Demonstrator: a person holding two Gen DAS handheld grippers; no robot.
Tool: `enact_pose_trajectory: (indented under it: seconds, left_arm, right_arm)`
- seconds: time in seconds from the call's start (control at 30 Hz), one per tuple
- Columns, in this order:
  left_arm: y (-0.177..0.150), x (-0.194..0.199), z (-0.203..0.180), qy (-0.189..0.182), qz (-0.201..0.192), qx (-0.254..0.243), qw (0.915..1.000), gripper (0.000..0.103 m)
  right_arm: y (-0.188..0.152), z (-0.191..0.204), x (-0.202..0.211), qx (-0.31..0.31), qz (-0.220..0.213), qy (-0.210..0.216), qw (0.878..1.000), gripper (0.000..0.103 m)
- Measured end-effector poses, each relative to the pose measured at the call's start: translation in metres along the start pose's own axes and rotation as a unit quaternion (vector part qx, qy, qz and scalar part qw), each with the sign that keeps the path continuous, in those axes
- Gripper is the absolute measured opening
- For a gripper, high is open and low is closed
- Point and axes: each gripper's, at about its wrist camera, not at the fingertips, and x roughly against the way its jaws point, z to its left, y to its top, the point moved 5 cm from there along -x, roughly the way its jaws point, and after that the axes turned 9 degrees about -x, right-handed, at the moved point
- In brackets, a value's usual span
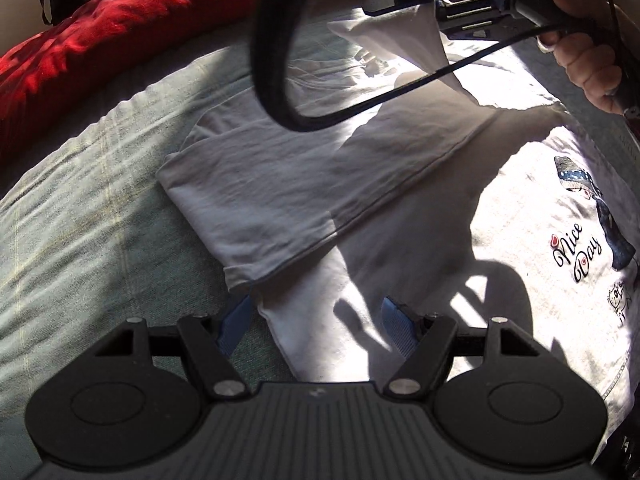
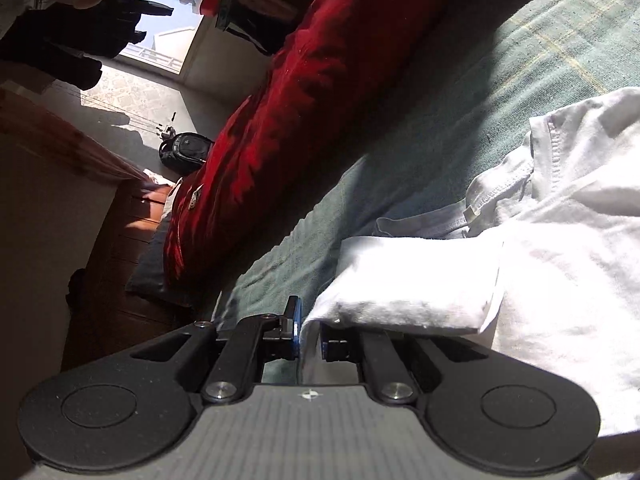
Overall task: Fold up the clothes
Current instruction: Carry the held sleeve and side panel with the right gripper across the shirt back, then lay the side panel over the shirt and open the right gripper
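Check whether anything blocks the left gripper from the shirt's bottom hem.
Nothing visible does. The left gripper is open, its fingers straddling the corner of the white shirt. A black cable hangs farther ahead, above the shirt, not between them.

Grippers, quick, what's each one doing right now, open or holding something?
Left claw: open, low over the bottom edge of the white T-shirt, gripping nothing.
Right claw: shut on the T-shirt's sleeve, which it holds lifted off the green bedcover.

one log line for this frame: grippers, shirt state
left gripper: open, straddling hem | right gripper: shut on sleeve, lifted | white T-shirt: one side folded over, on green blanket
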Motion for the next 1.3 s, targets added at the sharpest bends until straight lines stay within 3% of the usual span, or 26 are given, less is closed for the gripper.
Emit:
enact_pose_trajectory:
  seconds: [0.13, 0.23, 0.33, 0.43, 0.63, 0.7, 0.83, 1.03, 1.17, 1.3]
  left_arm:
    - [-0.003, -0.001, 0.0, -0.002, 0.004, 0.002, 1.0, 0.073]
    - [-0.005, -0.002, -0.001, -0.004, 0.008, 0.003, 1.0, 0.073]
    - [-0.008, -0.003, -0.002, -0.005, 0.01, 0.004, 0.9999, 0.073]
    - [-0.009, -0.003, -0.003, -0.005, 0.011, 0.007, 0.9999, 0.073]
    - [-0.011, -0.004, -0.006, -0.005, 0.012, 0.011, 0.9999, 0.073]
    - [-0.011, -0.004, -0.006, -0.006, 0.012, 0.011, 0.9998, 0.073]
    - [-0.012, -0.005, -0.007, -0.008, 0.01, 0.016, 0.9998, 0.073]
    - [-0.015, -0.002, -0.011, -0.008, 0.011, 0.023, 0.9996, 0.073]
    - [-0.02, -0.001, -0.011, -0.006, 0.013, 0.029, 0.9995, 0.073]
    - [-0.027, -0.001, -0.011, -0.007, 0.017, 0.035, 0.9992, 0.073]
  right_arm:
    - [-0.016, 0.004, -0.01, 0.063, 0.024, -0.043, 0.997, 0.011]
    - [-0.027, 0.006, -0.021, 0.124, 0.045, -0.088, 0.987, 0.011]
    - [-0.043, 0.01, -0.034, 0.193, 0.071, -0.137, 0.969, 0.011]
    - [-0.06, 0.012, -0.042, 0.268, 0.092, -0.183, 0.941, 0.011]
    - [-0.086, 0.02, -0.052, 0.395, 0.109, -0.25, 0.877, 0.016]
    - [-0.093, 0.023, -0.054, 0.433, 0.111, -0.266, 0.854, 0.023]
    - [-0.111, 0.027, -0.061, 0.521, 0.117, -0.301, 0.79, 0.03]
    - [-0.136, 0.034, -0.071, 0.637, 0.123, -0.343, 0.679, 0.033]
    - [-0.142, 0.034, -0.076, 0.658, 0.129, -0.35, 0.654, 0.033]
    - [-0.149, 0.033, -0.081, 0.696, 0.134, -0.364, 0.605, 0.034]
